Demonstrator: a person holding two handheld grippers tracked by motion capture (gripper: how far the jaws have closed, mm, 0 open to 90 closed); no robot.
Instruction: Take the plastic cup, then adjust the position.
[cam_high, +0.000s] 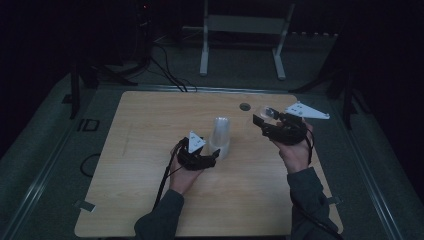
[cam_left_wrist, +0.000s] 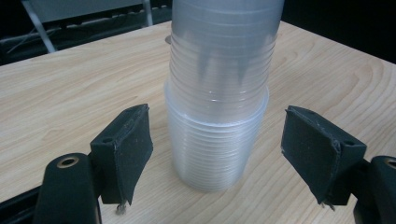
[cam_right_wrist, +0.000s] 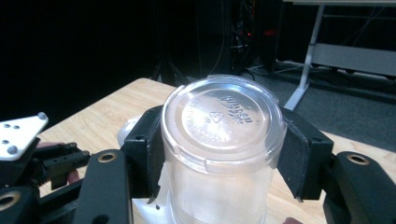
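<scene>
Black jaws of the right gripper (cam_right_wrist: 219, 154) sit closest to its own lens, clamped on a single clear plastic cup (cam_right_wrist: 223, 140) — upside down, embossed base toward the camera. In the high view this gripper (cam_high: 270, 119) holds the cup (cam_high: 266, 113) above the table's far right part, well apart from the stack.

Stack of clear cups (cam_high: 220, 137) stands upright mid-table (cam_high: 150, 150), also inverted, long axis vertical. It lies to the left of the held cup and lower.

Left gripper (cam_left_wrist: 217, 149) is nearer the stack (cam_left_wrist: 219, 116) — jaws spread wide on either side of its lower part, pads not touching.

Judgement: held cup's axis is tilted; it must be brought left, set vertical and lowered over the stack top. Left gripper is placed to steady the base.
</scene>
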